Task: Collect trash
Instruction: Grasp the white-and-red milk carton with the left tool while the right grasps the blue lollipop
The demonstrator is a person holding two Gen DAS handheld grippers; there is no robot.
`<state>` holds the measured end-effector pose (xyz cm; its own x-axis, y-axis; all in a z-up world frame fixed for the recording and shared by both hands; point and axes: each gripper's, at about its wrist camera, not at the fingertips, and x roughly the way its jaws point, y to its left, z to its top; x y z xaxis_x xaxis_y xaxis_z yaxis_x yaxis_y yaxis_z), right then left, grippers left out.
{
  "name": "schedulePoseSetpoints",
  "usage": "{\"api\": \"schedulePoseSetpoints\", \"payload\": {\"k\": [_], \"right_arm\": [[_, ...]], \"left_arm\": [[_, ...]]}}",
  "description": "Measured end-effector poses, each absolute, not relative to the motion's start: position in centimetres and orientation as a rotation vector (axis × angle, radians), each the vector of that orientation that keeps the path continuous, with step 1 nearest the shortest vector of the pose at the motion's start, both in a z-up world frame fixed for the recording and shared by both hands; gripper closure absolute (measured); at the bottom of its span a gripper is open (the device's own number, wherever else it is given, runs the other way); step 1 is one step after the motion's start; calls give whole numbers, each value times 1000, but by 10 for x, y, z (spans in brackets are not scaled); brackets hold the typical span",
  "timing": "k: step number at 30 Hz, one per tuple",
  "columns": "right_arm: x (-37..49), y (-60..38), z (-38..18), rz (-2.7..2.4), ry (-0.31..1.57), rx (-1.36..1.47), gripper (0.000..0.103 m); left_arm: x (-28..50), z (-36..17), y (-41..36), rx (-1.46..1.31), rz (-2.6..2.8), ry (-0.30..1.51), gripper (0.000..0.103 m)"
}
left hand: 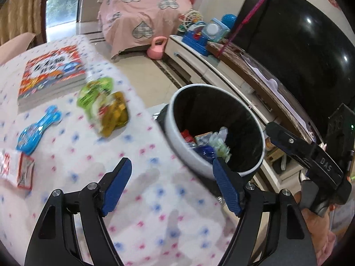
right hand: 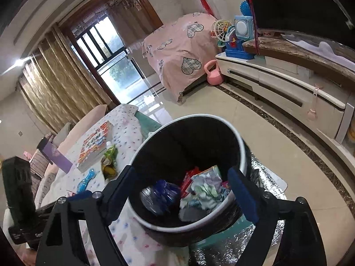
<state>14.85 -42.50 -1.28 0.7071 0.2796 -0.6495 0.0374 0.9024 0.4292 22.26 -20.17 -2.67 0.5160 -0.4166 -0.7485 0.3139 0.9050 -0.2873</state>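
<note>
A black trash bin with a white rim (left hand: 170,119) (right hand: 243,153) stands beside the table and holds crumpled wrappers and paper (right hand: 204,188). A green and yellow snack wrapper (left hand: 104,104) (right hand: 108,161) lies on the dotted tablecloth (left hand: 142,199). A red and white packet (left hand: 20,170) lies at the left edge. My left gripper (left hand: 172,177) is open and empty above the table edge, next to the bin. My right gripper (right hand: 184,190) is open and empty right above the bin; it also shows in the left wrist view (left hand: 306,153).
A stack of colourful books (left hand: 52,73) and a blue toy guitar (left hand: 37,130) lie on the table. A TV cabinet (right hand: 288,88) with toys runs along the right. A pink kettlebell (right hand: 213,73) and a covered pink object (right hand: 182,51) sit beyond.
</note>
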Motion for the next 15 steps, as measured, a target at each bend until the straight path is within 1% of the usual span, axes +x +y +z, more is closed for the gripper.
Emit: {"api": "schedulePoseSetpoints", "payload": {"k": [8, 15], "right_arm": [[135, -394, -11, 182, 781, 419, 13], [124, -364, -8, 233, 782, 428, 13]], "left_arm": [[208, -39, -150, -198, -373, 952, 26], [205, -46, -111, -199, -296, 929, 26]]}}
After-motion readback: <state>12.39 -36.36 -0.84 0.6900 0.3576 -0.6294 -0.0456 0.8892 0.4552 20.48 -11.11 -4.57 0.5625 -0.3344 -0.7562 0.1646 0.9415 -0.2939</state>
